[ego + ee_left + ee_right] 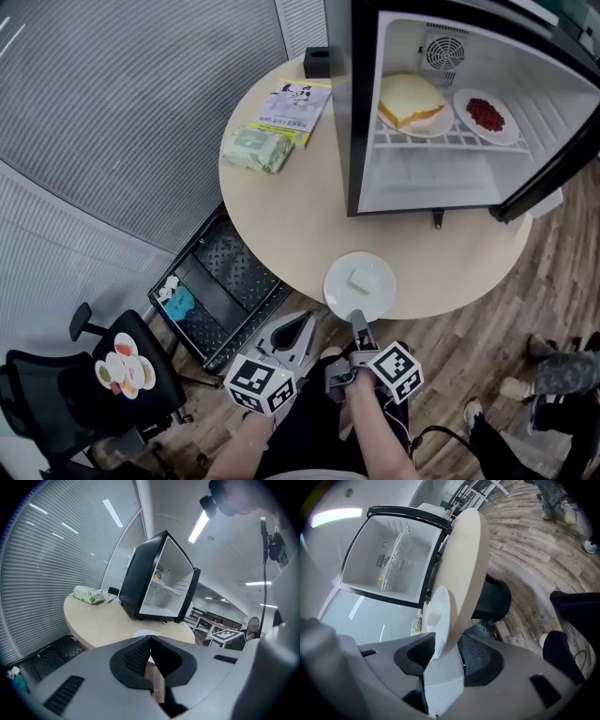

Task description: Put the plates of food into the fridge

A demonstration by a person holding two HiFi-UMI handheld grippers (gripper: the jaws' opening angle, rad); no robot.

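Since the bread plate [412,105] and the red-food plate [486,115] are already set in the mini fridge [431,183] at upper right, one of three plates is left (the cube plate [360,284], at lower centre on the table [281,216]). Its rim is straddled, unclamped, by the right gripper [447,651], whose jaws are parted; the left gripper [150,641] is held closed and empty.

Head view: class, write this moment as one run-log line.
right gripper: open, straddling white plate rim | left gripper: shut, empty | fridge: open, holds sandwich plate, red-food plate
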